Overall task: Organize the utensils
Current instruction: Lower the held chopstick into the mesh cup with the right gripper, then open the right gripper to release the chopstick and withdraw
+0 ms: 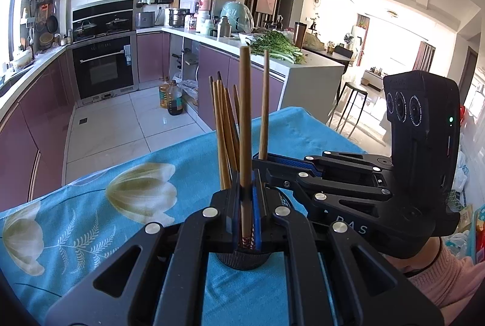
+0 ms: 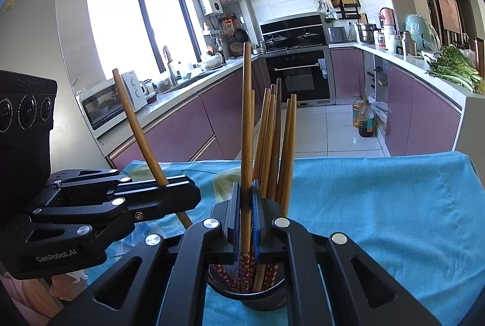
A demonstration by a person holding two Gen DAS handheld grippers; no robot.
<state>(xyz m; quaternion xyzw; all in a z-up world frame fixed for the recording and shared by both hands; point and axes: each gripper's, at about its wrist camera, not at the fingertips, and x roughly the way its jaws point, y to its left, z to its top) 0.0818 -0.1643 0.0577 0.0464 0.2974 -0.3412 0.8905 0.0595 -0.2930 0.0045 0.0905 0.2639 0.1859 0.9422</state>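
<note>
On the left, the left claw (image 2: 169,189) is clenched on a single wooden chopstick (image 2: 138,129) that leans up and away to the left, its lower tip poking out beneath the claw just above the blue flowered cloth (image 2: 379,204) covering the desk. In its own view the left claw (image 1: 248,204) grips that chopstick (image 1: 245,120) upright, the patterned lower end showing between the pads, right over the black mesh cup (image 1: 242,261).

In the middle of the desk stands the mesh cup (image 2: 247,292), holding a bundle of chopsticks (image 2: 272,144) that fan upward and lean slightly right. Their red patterned ends sit inside the cup.

Just over the cup, the right claw (image 2: 246,214) is clenched on another chopstick (image 2: 247,114), held nearly upright with its lower end reaching into the cup among the others. In the left view the right claw (image 1: 266,159) comes in from the right side, just behind the cup, with a pink sleeve (image 1: 439,271) at the lower right.
</note>
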